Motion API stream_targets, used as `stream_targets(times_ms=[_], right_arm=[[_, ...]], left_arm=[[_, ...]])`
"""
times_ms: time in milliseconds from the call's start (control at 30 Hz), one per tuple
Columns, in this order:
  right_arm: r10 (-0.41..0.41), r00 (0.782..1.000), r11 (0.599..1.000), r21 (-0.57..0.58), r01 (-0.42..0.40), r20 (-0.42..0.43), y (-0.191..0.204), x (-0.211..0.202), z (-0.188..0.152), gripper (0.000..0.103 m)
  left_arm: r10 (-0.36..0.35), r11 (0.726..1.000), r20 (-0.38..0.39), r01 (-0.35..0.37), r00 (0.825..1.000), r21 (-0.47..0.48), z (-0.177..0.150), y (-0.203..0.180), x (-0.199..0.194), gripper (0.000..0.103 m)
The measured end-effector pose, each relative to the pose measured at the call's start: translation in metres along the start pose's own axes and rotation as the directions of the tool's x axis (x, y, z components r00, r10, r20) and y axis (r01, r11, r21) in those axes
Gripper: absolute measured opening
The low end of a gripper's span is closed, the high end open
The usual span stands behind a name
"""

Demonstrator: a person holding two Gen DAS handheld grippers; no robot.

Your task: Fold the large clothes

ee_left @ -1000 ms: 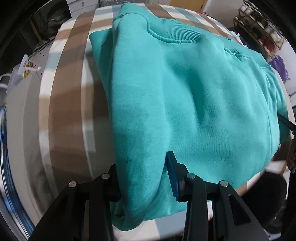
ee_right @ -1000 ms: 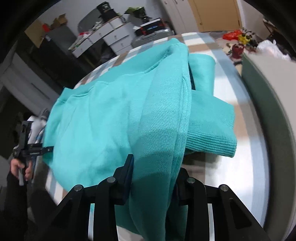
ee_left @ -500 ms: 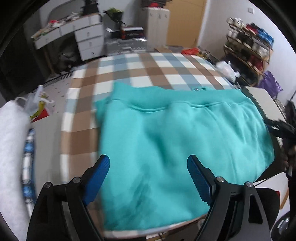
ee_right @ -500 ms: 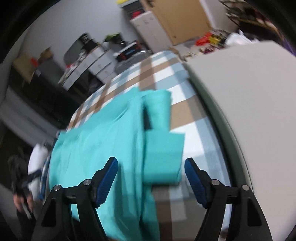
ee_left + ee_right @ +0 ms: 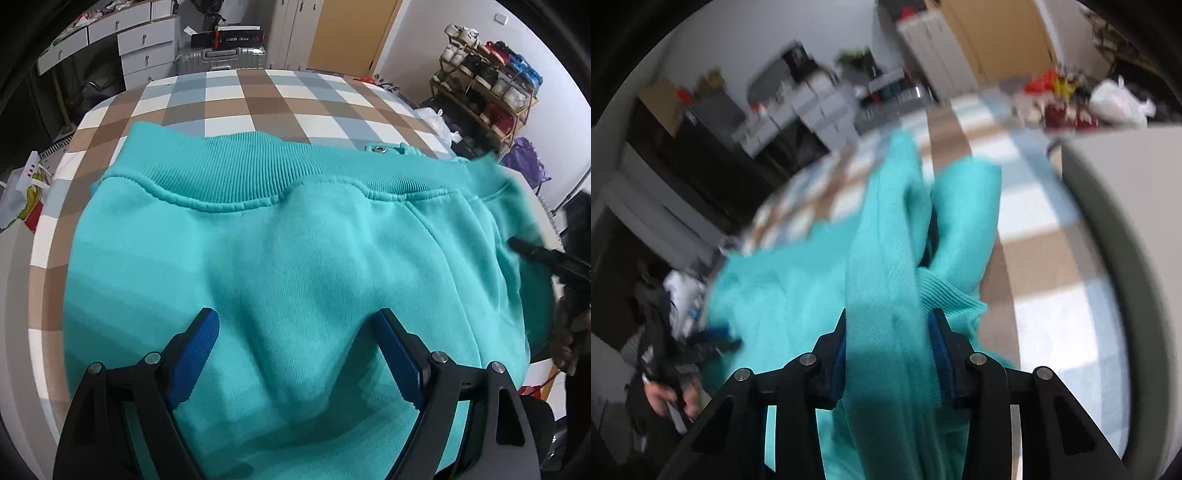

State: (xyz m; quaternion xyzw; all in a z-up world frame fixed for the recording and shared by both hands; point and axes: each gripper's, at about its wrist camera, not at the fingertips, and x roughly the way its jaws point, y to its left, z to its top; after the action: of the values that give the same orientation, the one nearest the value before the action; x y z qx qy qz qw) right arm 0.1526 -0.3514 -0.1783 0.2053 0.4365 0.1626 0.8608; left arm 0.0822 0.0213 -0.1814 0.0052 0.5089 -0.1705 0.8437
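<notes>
A teal sweatshirt point(image 5: 295, 240) lies folded on the checked table point(image 5: 236, 96), its ribbed hem toward the far side. My left gripper point(image 5: 297, 328) hovers open just above the near part of the cloth, nothing between its blue pads point(image 5: 199, 343). In the right wrist view my right gripper point(image 5: 889, 350) has a raised fold of the sweatshirt point(image 5: 882, 266) filling the gap. Its jaws are closing and the pads press the fabric. A ribbed cuff point(image 5: 949, 295) hangs beside that fold. The right gripper's tip point(image 5: 535, 254) touches the garment's right edge.
A pale grey block point(image 5: 1126, 258) borders the table on the right. White drawers point(image 5: 144, 48), a silver suitcase point(image 5: 218, 57) and a shoe rack point(image 5: 491, 74) stand beyond the table. A bag point(image 5: 22, 192) sits left of it. A hand point(image 5: 668, 398) holds the left gripper point(image 5: 713, 339).
The left gripper let go of the sweatshirt's near edge, opened wide and drew back upward. The right gripper opened, moved off, then closed again on a fold at the garment's right side.
</notes>
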Motion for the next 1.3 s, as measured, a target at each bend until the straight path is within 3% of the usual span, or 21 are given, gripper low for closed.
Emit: stream_targets(times_ms=[133, 200, 267, 367, 400, 467, 533, 567, 633, 700, 733, 800, 833, 900, 1033, 1167, 1233, 1300], right_arm=[[0.085, 0.993, 0.988, 0.137, -0.073, -0.08, -0.032, 0.005, 0.013, 0.039], [0.018, 0.992, 0.996, 0.088, -0.007, -0.124, -0.024, -0.004, 0.025, 0.048], [-0.087, 0.992, 0.996, -0.013, 0.086, -0.097, -0.012, -0.023, 0.038, 0.05], [-0.172, 0.985, 0.98, -0.102, 0.171, -0.004, 0.005, -0.049, 0.056, 0.081], [-0.148, 0.988, 0.981, -0.121, 0.152, 0.041, 0.012, -0.054, 0.062, 0.083], [-0.131, 0.991, 0.978, -0.156, 0.136, 0.043, 0.024, -0.043, 0.073, 0.082], [-0.163, 0.986, 0.969, -0.185, 0.165, 0.026, 0.03, -0.023, 0.08, 0.082], [-0.189, 0.982, 0.962, -0.199, 0.187, 0.008, 0.031, -0.009, 0.083, 0.082], [-0.227, 0.973, 0.955, -0.205, 0.214, -0.044, 0.027, 0.014, 0.082, 0.07], [-0.249, 0.967, 0.95, -0.209, 0.232, -0.06, 0.025, 0.026, 0.078, 0.033], [-0.248, 0.968, 0.949, -0.212, 0.233, -0.045, 0.026, 0.026, 0.075, 0.029], [-0.221, 0.975, 0.952, -0.215, 0.218, 0.009, 0.03, 0.015, 0.067, 0.012], [-0.206, 0.978, 0.951, -0.227, 0.21, 0.043, 0.034, 0.008, 0.063, 0.012], [-0.189, 0.977, 0.939, -0.271, 0.211, 0.103, 0.046, -0.006, 0.056, 0.01], [-0.158, 0.966, 0.922, -0.319, 0.218, 0.203, 0.067, -0.035, 0.052, 0.01], [-0.148, 0.937, 0.912, -0.323, 0.254, 0.317, 0.078, -0.06, 0.07, 0.009], [-0.158, 0.934, 0.927, -0.278, 0.252, 0.321, 0.071, -0.059, 0.087, 0.009], [-0.194, 0.937, 0.935, -0.234, 0.267, 0.292, 0.059, -0.042, 0.1, 0.009]], left_arm=[[-0.015, 1.0, 0.008, 0.015, 1.0, 0.012, -0.001, 0.002, -0.001, 0.083], [-0.004, 0.999, 0.006, 0.004, 1.0, 0.032, -0.003, 0.001, 0.0, 0.083], [0.026, 0.999, 0.017, -0.026, 1.0, 0.04, -0.005, 0.001, -0.006, 0.083], [0.072, 0.995, 0.101, -0.078, 0.992, 0.062, -0.004, 0.005, -0.03, 0.083], [0.104, 0.992, 0.14, -0.113, 0.985, 0.056, -0.002, 0.008, -0.04, 0.083], [0.172, 0.983, 0.211, -0.181, 0.962, 0.026, 0.008, 0.021, -0.058, 0.083], [0.24, 0.97, 0.206, -0.243, 0.949, -0.011, 0.028, 0.042, -0.062, 0.083], [0.245, 0.969, 0.189, -0.245, 0.951, -0.024, 0.035, 0.052, -0.059, 0.083], [0.213, 0.977, 0.095, -0.21, 0.972, -0.045, 0.054, 0.074, -0.041, 0.083], [0.15, 0.986, 0.001, -0.149, 0.989, -0.078, 0.062, 0.091, -0.021, 0.083], [0.085, 0.991, -0.053, -0.09, 0.995, -0.099, 0.064, 0.098, -0.007, 0.082], [0.062, 0.992, -0.116, -0.074, 0.991, -0.102, 0.062, 0.1, 0.009, 0.039], [0.026, 0.995, -0.135, -0.038, 0.99, -0.093, 0.061, 0.096, 0.012, 0.022], [0.031, 0.997, -0.114, -0.038, 0.993, -0.063, 0.059, 0.087, 0.006, 0.012], [0.026, 0.999, -0.035, -0.027, 0.999, -0.038, 0.066, 0.071, -0.03, 0.01], [0.027, 0.999, 0.07, -0.025, 0.997, -0.034, 0.086, 0.067, -0.07, 0.01], [0.048, 0.998, 0.077, -0.044, 0.996, -0.051, 0.094, 0.072, -0.067, 0.01], [0.069, 0.995, 0.015, -0.068, 0.998, -0.07, 0.096, 0.08, -0.04, 0.01]])
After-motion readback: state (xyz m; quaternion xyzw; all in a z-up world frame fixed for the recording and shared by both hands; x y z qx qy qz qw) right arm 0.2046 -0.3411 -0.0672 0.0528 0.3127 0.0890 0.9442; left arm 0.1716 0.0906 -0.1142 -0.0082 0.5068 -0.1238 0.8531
